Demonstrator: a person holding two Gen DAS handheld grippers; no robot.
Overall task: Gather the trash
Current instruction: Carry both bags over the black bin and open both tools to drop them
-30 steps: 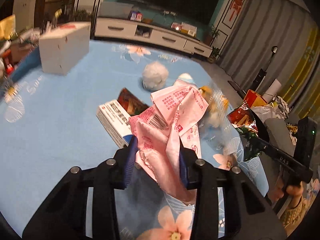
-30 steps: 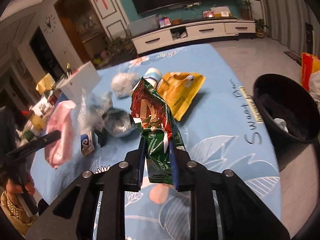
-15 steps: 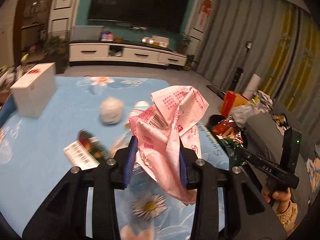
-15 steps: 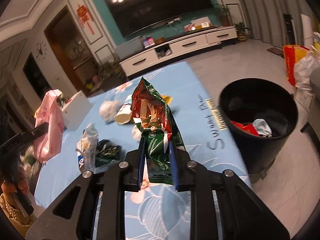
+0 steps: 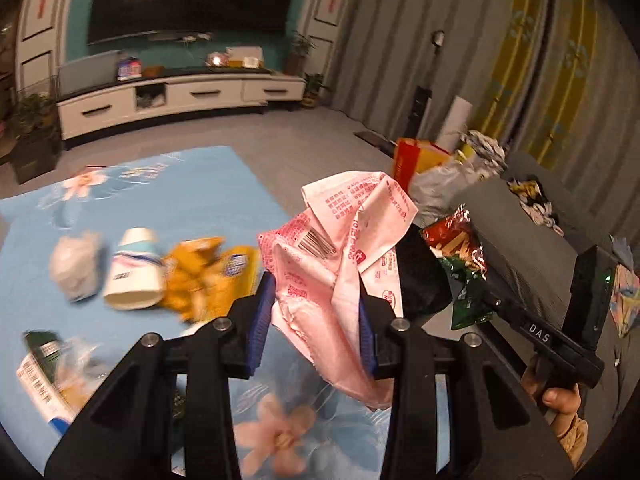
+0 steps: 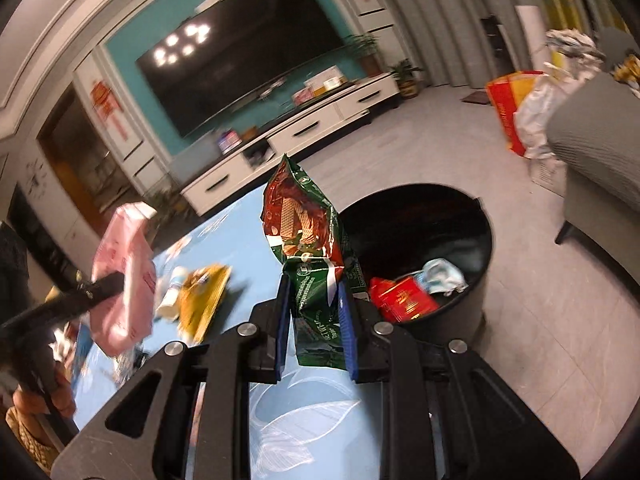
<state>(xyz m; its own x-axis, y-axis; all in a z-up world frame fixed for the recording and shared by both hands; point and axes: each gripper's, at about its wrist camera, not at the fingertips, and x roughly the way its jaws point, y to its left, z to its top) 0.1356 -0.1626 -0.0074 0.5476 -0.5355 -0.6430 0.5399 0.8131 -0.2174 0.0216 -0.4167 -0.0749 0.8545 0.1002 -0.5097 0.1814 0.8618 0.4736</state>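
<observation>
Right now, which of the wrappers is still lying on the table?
The yellow wrapper, beside the cup; the pink wrapper and green wrapper are each held in grippers.

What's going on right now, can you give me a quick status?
Left gripper clamps pink wrapper. Right gripper clamps green snack bag. Black bin ahead, open, nothing blocking.

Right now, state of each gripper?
Left gripper: shut on the pink wrapper.
Right gripper: shut on the green and red snack bag.
</observation>
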